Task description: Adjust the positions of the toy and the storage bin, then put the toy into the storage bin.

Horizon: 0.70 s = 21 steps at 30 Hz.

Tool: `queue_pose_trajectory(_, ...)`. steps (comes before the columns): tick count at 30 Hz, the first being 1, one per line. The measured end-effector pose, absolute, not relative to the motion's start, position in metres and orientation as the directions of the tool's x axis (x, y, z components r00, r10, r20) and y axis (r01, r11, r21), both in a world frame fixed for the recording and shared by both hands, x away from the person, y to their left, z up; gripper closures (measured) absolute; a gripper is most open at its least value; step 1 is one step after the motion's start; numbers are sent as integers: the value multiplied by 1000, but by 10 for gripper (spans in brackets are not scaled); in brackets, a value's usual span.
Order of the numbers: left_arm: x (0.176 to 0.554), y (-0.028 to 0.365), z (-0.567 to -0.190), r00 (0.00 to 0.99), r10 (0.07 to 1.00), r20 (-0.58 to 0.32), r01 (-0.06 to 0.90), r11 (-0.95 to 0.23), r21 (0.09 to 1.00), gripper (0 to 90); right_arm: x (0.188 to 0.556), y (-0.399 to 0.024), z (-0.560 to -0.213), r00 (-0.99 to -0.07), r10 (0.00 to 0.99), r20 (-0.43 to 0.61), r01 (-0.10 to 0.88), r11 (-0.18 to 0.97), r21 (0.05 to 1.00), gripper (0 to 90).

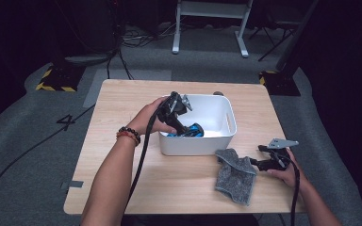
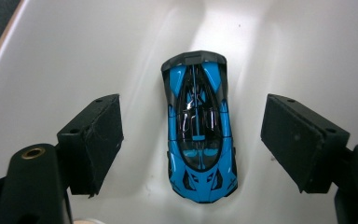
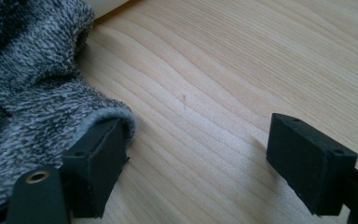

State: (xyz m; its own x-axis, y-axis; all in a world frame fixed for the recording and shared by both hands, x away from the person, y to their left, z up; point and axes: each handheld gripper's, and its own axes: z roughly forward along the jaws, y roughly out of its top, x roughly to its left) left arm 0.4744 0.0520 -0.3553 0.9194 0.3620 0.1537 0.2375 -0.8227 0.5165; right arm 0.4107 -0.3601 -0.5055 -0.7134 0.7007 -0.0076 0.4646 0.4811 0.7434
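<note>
A blue and black toy car [image 2: 198, 127] lies on the floor of the white bin [image 1: 217, 120]; the same car [image 1: 191, 131] shows at the bin's near left corner. My left gripper [image 2: 192, 140] points down into the bin, open, its jaws standing apart on either side of the car without touching it. On the table to the right of a grey cloth [image 1: 234, 174], my right gripper [image 1: 259, 157] is open and low over the wood. In the right gripper view the cloth [image 3: 28, 93] lies against the left jaw, and bare wood fills the gap at the gripper [image 3: 196, 158].
The wooden table [image 1: 122, 155] has bare room at its left and front. The bin stands at the table's middle back. Cables trail from both grippers over the near edge. Beyond the table lie grey floor, stand bases and a white frame.
</note>
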Motion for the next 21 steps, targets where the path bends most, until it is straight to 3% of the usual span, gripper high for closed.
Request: queue_pose_trajectory(21,445,73,-338,856,451,254,217,-758,615,168,410,-360,-505,-708,707,-8,468,478,743,199)
